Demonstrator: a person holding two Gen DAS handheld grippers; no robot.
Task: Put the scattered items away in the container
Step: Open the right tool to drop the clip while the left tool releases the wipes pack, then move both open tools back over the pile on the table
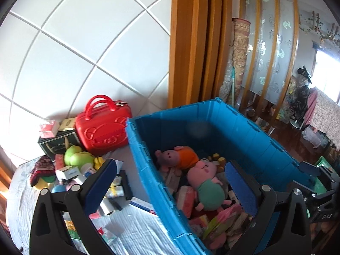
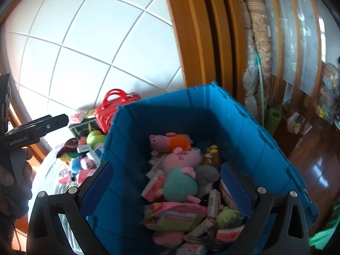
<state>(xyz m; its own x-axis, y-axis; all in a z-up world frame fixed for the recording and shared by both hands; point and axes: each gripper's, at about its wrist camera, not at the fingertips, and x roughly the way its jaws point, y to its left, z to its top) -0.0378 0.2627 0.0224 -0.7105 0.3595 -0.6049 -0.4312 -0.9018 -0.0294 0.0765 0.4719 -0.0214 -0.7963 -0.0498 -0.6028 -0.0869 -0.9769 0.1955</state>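
Note:
A blue bin (image 1: 148, 170) stands on the table, part filled with plush toys and packets. On top lie a pink pig plush in a green dress (image 1: 209, 182) and a pig plush in orange (image 1: 180, 157). My left gripper (image 1: 170, 182) is open and empty, straddling the bin's left wall. My right gripper (image 2: 167, 184) hangs open and empty over the blue bin (image 2: 244, 131), above the green-dressed pig (image 2: 180, 180). A scattered pile (image 1: 72, 170) of boxes, a green plush and a knit hat lies left of the bin.
A red hard case (image 1: 102, 125) and a dark box (image 1: 55, 144) stand against the tiled wall behind the pile. The table's pale cloth (image 1: 131, 233) reaches to the front. A wooden door frame (image 1: 191, 53) rises behind the bin. A hand holds the left gripper (image 2: 61, 119).

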